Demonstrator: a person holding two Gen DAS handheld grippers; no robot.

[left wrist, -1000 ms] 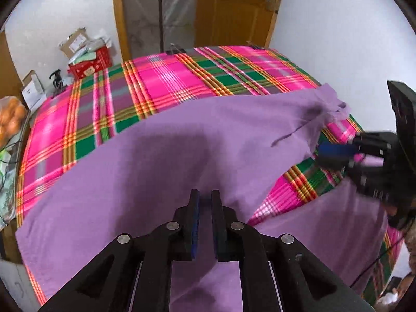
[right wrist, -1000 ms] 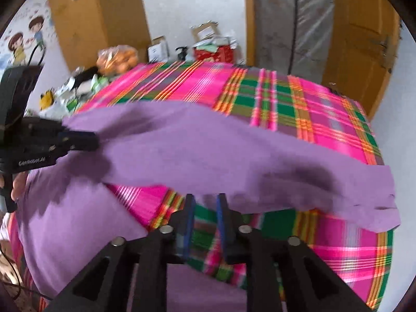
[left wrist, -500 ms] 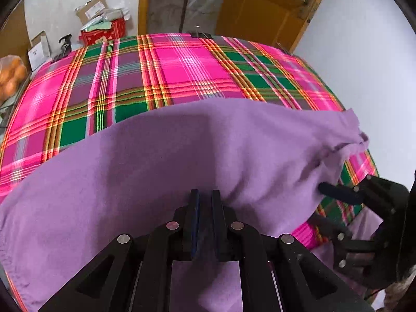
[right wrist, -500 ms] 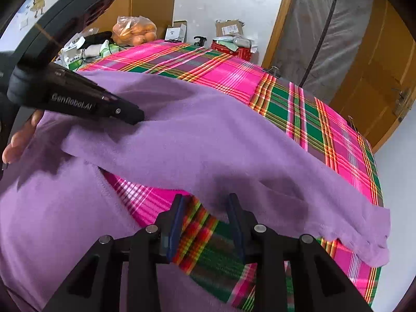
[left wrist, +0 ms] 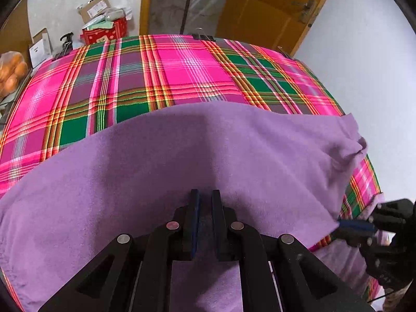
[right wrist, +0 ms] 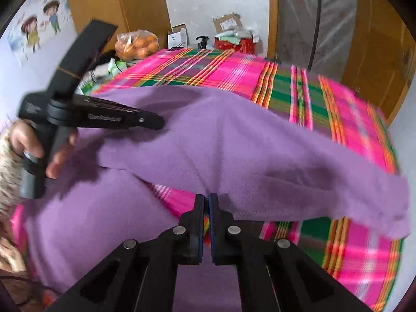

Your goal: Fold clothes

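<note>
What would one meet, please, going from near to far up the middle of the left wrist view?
Left tool → purple garment → plaid cloth → binder clip → plastic-covered doorway.

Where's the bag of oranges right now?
In the right wrist view the bag of oranges sits beyond the far-left corner of the plaid bedspread, against the wooden cabinet, left of a white box.
</note>
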